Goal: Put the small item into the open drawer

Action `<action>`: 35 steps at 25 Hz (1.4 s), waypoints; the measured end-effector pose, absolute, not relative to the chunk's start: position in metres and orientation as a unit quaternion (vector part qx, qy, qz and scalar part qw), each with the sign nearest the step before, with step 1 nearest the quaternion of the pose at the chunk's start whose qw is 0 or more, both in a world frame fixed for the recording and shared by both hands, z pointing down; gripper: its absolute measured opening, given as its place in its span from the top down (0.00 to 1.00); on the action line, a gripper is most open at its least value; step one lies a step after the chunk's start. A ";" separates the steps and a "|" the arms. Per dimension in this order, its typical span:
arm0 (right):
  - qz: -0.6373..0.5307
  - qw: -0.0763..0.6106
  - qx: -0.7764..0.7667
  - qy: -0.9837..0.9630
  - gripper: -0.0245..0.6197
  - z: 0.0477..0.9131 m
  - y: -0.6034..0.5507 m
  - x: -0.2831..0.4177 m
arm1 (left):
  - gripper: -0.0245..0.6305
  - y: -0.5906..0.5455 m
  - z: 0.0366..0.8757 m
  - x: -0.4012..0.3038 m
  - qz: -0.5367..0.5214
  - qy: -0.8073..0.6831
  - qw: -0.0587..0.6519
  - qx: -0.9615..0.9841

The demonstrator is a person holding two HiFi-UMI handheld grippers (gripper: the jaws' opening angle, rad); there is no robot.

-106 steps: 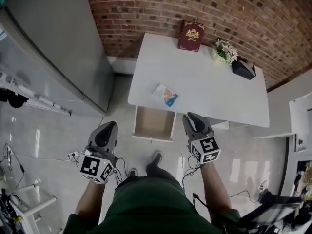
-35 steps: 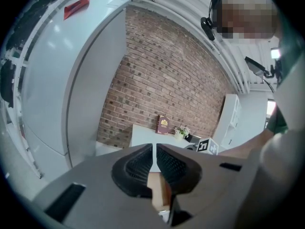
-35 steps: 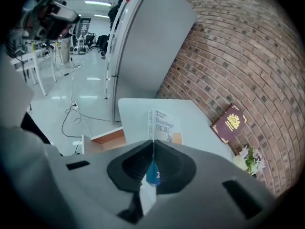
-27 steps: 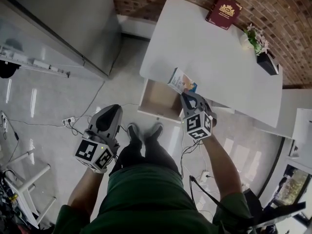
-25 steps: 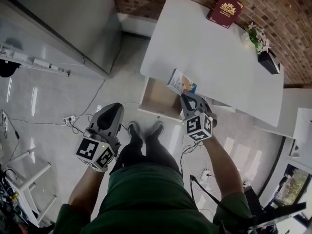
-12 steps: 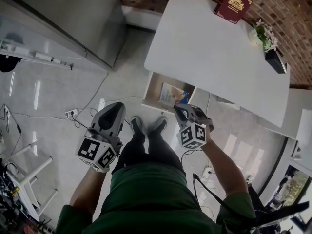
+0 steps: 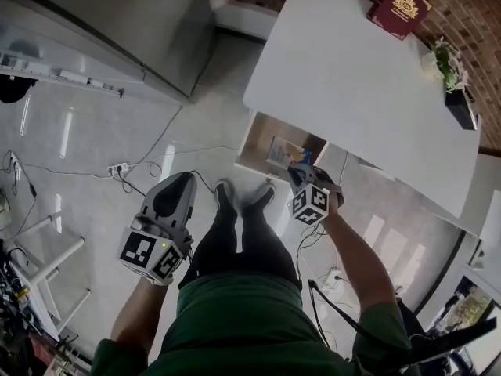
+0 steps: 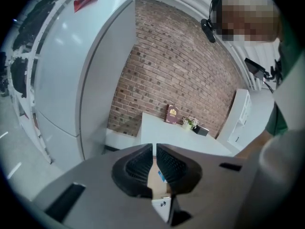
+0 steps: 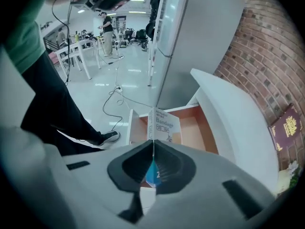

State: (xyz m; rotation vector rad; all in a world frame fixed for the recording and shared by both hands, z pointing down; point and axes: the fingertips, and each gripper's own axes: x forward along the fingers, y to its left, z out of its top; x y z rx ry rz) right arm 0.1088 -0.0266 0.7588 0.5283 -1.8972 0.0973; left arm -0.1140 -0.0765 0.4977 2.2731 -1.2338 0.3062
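Observation:
The small item is a white and blue bandage box point(image 7: 285, 150) point(image 9: 164, 125). My right gripper point(image 7: 297, 170) point(image 9: 153, 146) is shut on its near end and holds it over the open wooden drawer point(image 7: 258, 134) point(image 9: 193, 126) under the white table point(image 7: 368, 92). In the right gripper view the box stands on edge between the pads, with the drawer's floor beyond it. My left gripper point(image 7: 178, 186) point(image 8: 154, 150) hangs over the floor to the left, its jaws close together with nothing between them.
On the table's far side lie a red book point(image 7: 399, 8), a small potted plant point(image 7: 445, 63) and a black box point(image 7: 462, 110). A tall grey cabinet point(image 7: 109, 14) stands at the left. The person's shoes point(image 7: 225, 196) and floor cables point(image 7: 125, 168) lie before the drawer.
The right gripper has lifted the bandage box off the table's front edge and carried it toward me, over the open drawer. The left gripper has stayed where it was.

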 end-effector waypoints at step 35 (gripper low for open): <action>0.104 0.612 0.137 -0.772 0.92 0.941 -0.030 0.105 | 0.94 -0.071 0.591 -0.116 0.153 -0.464 0.328 0.809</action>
